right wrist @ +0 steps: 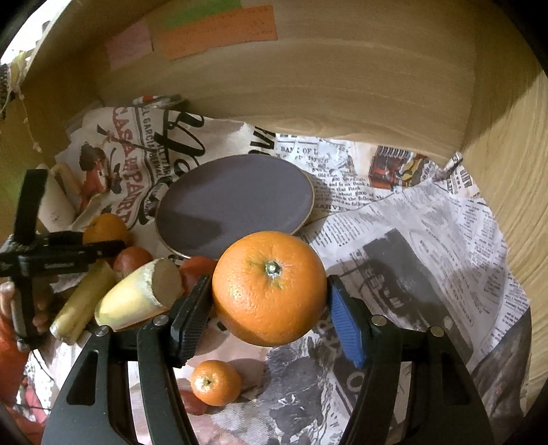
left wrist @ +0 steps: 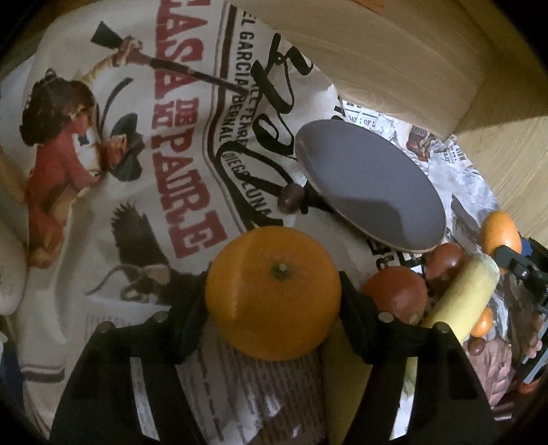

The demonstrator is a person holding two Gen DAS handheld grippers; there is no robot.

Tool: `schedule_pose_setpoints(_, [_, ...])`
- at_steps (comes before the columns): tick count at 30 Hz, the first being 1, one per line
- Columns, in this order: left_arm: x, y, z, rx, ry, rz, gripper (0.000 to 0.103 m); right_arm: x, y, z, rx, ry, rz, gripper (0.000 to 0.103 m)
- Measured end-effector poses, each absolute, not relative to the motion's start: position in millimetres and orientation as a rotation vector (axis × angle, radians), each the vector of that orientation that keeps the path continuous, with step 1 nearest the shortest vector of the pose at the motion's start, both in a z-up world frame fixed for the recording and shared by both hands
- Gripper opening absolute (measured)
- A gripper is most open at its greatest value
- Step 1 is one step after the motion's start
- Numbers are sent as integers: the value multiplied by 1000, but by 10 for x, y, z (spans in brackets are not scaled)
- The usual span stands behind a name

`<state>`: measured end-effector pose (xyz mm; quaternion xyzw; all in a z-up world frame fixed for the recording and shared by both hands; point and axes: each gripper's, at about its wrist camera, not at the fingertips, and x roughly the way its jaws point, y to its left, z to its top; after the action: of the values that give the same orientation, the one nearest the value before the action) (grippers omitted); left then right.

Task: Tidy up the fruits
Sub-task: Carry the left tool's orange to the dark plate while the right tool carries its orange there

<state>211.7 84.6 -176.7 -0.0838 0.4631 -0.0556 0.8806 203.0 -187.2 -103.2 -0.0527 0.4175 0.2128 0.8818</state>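
My left gripper (left wrist: 273, 294) is shut on a smooth orange (left wrist: 273, 291), held above the printed cloth. My right gripper (right wrist: 269, 301) is shut on a second, dimpled orange (right wrist: 269, 287), held just in front of the grey plate (right wrist: 236, 202). The plate (left wrist: 373, 181) lies flat and bare in both views. Red tomatoes (left wrist: 395, 294), a cut banana (left wrist: 462, 294) and a small tangerine (right wrist: 215, 381) lie beside the plate. The left gripper shows at the left of the right wrist view (right wrist: 51, 253), the right gripper at the right edge of the left wrist view (left wrist: 520, 263).
Newspaper (right wrist: 411, 219) and a printed cloth (left wrist: 137, 154) cover the surface. A wooden wall (right wrist: 308, 85) with coloured sticky notes (right wrist: 215, 30) stands behind, and a wooden side wall (right wrist: 513, 178) to the right. A small dark fruit (left wrist: 291, 198) lies by the plate.
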Motion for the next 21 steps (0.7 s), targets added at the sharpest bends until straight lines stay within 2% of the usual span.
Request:
schedule_pose_setpoints(5, [2112, 870, -1637, -178, 938, -96, 68, 2033, -1873, -956, -106, 847, 445, 63])
schedule_pose_setpoints(21, [2122, 556, -708, -73, 691, -88, 68, 2334, -1685, -512, -132, 709, 460, 63])
